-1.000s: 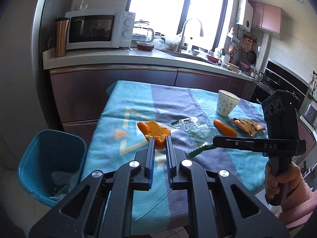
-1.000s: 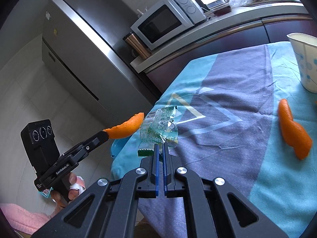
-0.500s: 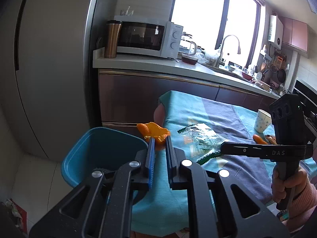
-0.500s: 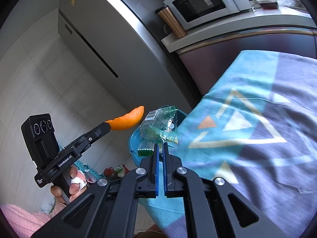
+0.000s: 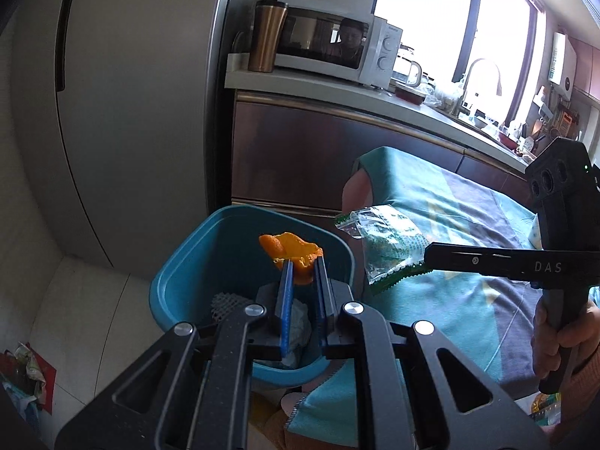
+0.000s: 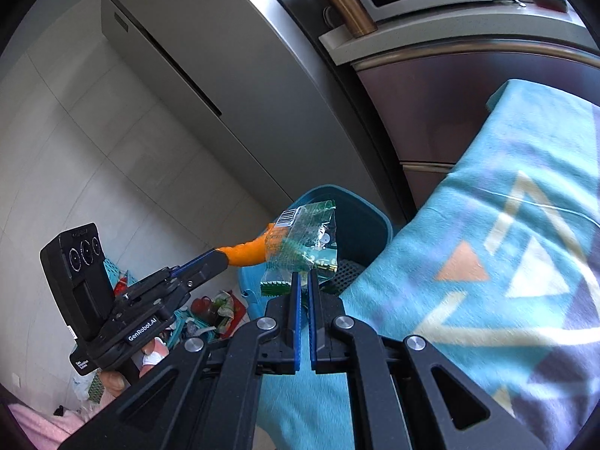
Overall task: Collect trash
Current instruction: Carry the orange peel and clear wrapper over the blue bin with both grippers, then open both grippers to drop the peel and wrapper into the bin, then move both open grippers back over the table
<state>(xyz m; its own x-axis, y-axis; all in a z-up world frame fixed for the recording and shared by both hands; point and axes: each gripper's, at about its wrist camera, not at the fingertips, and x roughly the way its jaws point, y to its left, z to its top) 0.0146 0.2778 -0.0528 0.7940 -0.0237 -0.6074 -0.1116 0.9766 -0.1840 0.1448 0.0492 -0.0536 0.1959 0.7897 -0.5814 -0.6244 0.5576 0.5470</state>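
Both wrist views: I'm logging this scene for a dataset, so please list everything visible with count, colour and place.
orange peel: one, orange, held over the bin
plastic wrapper: one, clear with green print, held beside the bin
trash bin: one, teal, on the floor by the table, some trash inside
tablecloth: one, teal and purple, on the table
microwave: one, white, on the counter
tumbler: one, copper, beside the microwave
fridge: one, grey, left
left gripper: shut on the peel
right gripper: shut on the wrapper

right tongs (image 6: 304, 285) pinch a clear wrapper (image 6: 305, 242) — above the blue bin (image 6: 369, 217).
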